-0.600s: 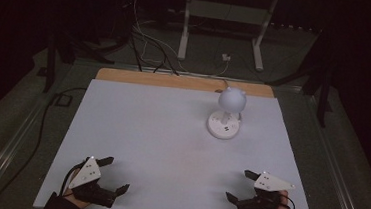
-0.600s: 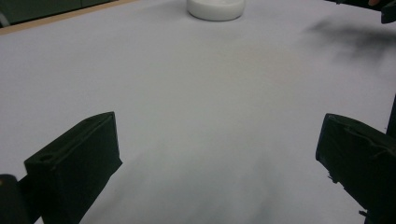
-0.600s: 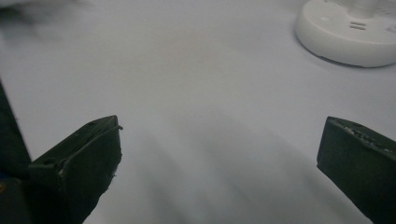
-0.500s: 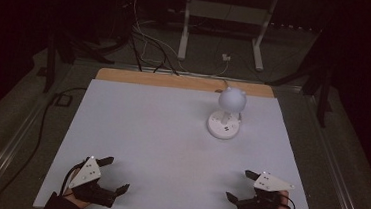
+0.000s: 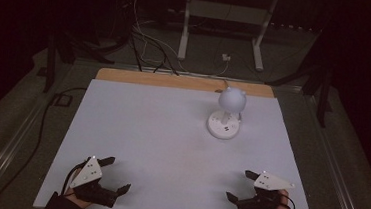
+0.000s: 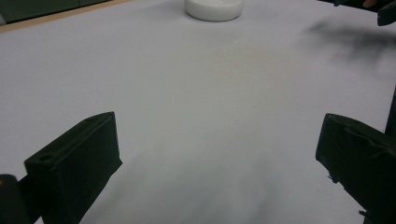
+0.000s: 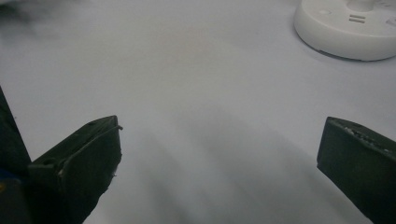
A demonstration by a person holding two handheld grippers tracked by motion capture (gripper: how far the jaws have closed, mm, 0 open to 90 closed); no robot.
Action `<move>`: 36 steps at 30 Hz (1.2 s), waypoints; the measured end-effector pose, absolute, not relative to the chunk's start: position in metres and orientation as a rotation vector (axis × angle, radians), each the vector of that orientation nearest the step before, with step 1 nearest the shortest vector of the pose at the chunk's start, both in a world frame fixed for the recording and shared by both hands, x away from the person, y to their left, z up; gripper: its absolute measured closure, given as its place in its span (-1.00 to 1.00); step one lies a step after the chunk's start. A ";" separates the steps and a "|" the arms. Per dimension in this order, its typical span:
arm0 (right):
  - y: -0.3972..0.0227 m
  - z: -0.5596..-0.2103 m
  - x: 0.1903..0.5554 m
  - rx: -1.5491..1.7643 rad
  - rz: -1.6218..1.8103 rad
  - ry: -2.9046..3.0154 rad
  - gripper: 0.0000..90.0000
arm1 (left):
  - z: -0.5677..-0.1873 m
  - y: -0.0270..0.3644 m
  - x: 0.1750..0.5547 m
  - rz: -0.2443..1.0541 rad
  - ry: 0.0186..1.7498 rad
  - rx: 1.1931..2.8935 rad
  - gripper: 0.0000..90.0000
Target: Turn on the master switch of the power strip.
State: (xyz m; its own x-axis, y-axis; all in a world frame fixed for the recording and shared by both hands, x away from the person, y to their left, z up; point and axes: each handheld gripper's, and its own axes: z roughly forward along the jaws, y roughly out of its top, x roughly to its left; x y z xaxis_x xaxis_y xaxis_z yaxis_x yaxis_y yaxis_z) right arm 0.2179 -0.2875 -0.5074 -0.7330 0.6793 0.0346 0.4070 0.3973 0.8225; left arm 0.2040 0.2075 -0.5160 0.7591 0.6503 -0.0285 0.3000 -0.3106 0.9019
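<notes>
White sheet over bench (image 5: pixel 170 148), wooden strip along far edge; dark floor, cables (image 5: pixel 143 36) and a metal stand (image 5: pixel 220 22) beyond

Lamp (image 5: pixel 227 115): white, round flat base with small markings on top, globe head on short stem above it; upright on far right part of bench, well apart from both tools; nearer right tool than left; base at top of left gripper view (image 6: pixel 214 8) and at upper right of right gripper view (image 7: pixel 348 28)

Left tool (image 5: pixel 116 175): near left corner of bench, held in a hand from bottom edge, grey three-cornered plate on top; jaws spread wide, nothing between them, bare white sheet ahead in own view (image 6: pixel 219 158); pointing toward lamp and bench middle

Right tool (image 5: pixel 240 185): near right corner of bench, held in a hand, grey plate on top, cable looped at wrist; jaws spread wide, nothing between them, bare sheet ahead in own view (image 7: pixel 219 158); tip seen at top right of left gripper view

Both tools low over sheet, well apart from each other, jaws angled inward
</notes>
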 end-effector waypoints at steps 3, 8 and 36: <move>-0.286 -0.507 0.218 0.953 1.248 2.364 -1.00 | -0.516 0.207 0.204 0.416 0.721 1.912 -1.00; -0.281 -0.504 0.217 0.950 1.234 2.397 -1.00 | -0.516 0.207 0.203 0.415 0.715 1.915 -1.00; -0.263 -0.468 0.223 0.934 1.269 2.423 -1.00 | -0.515 0.207 0.202 0.408 0.702 1.917 -0.99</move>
